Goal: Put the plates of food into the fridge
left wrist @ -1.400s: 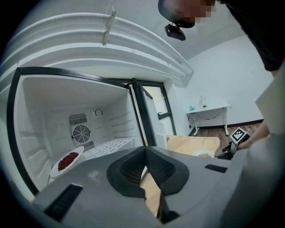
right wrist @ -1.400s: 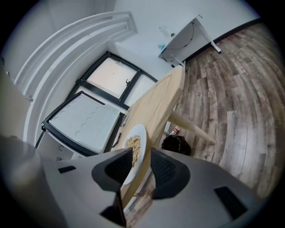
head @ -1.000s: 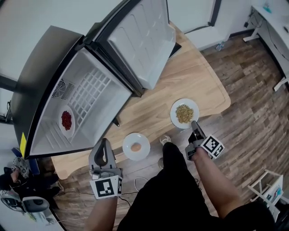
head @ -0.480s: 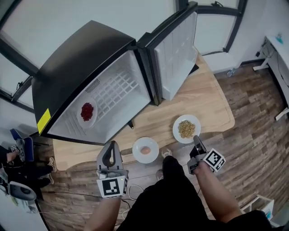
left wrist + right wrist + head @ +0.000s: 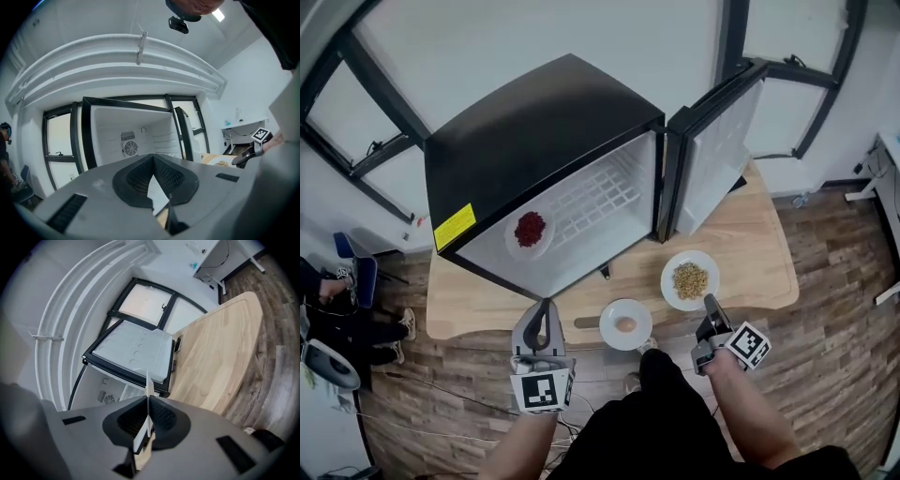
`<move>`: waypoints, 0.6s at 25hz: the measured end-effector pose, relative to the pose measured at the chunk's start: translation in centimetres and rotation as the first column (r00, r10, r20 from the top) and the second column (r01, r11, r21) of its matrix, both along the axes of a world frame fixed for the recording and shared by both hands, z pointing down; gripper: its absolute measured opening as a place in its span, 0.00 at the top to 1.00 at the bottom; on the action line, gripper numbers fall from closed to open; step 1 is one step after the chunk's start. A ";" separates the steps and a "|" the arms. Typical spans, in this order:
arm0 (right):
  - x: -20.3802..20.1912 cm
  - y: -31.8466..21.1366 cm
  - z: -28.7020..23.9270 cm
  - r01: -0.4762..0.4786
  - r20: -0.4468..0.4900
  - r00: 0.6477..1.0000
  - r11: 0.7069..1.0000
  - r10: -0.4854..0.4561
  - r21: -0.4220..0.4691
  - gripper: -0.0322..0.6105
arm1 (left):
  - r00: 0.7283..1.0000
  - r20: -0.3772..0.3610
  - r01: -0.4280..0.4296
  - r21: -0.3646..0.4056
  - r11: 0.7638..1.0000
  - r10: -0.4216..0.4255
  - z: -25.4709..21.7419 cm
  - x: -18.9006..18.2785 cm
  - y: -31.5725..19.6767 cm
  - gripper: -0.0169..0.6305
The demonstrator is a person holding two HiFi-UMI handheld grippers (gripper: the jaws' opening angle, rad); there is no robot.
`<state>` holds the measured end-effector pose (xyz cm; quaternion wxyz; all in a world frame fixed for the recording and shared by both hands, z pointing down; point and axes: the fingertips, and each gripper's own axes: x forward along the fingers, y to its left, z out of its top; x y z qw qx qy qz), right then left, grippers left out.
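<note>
right hand-held gripper (image 5: 709,301): staying off everything, pinched shut on nothing, hovering at the near edge of the tabletop (image 5: 759,253), just short of the grain plate (image 5: 690,279).
left hand-held gripper (image 5: 547,306): tips meeting, nothing between them, hanging over the near tabletop edge, near the small plate (image 5: 625,324).
grain plate: lying on the tabletop to the right, below the open fridge door (image 5: 717,155).
small plate: lying near the front edge, carrying one pale round item; can't tell what it is.
handling: both are looking like glazed crockery, so stiff, slick, breakable and of modest weight. Loose grains are likely sliding if tilted.
grip: I'd be opening the jaws first, pinching the near rim and keeping the plate level.
fridge (image 5: 534,131): standing open on the tabletop, with a red-food plate (image 5: 530,230) already sitting inside at the left.
</note>
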<state>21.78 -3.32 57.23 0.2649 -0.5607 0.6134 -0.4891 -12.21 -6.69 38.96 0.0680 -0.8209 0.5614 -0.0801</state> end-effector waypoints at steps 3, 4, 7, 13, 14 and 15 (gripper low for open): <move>-2.0 -1.5 -1.9 0.073 -0.037 0.997 0.996 -0.071 0.051 0.90 | 0.999 -0.013 0.030 0.016 0.999 -0.030 -0.7 -1.3 0.2 0.97; -2.8 -2.1 -2.6 0.100 -0.035 0.995 0.992 -0.098 0.079 0.90 | 0.999 -0.018 0.038 0.022 0.999 -0.038 -0.9 -1.7 0.3 0.97; -4.7 -2.9 -3.0 0.132 -0.014 0.991 0.991 -0.132 0.038 0.90 | 0.997 -0.031 0.065 0.025 0.998 -0.065 -1.5 -3.0 0.4 0.97; -8.8 -6.4 -6.1 0.244 -0.031 0.970 0.964 -0.242 0.105 0.90 | 0.990 -0.052 0.136 0.059 0.989 -0.133 -3.0 -6.0 0.0 0.97; -9.3 -7.1 -6.6 0.262 -0.045 0.965 0.959 -0.258 0.112 0.90 | 0.987 -0.059 0.150 0.060 0.987 -0.146 -3.0 -6.5 0.0 0.97; -9.7 -7.6 -6.8 0.270 -0.049 0.963 0.958 -0.266 0.101 0.90 | 0.985 -0.067 0.165 0.058 0.985 -0.161 -2.9 -7.0 0.0 0.97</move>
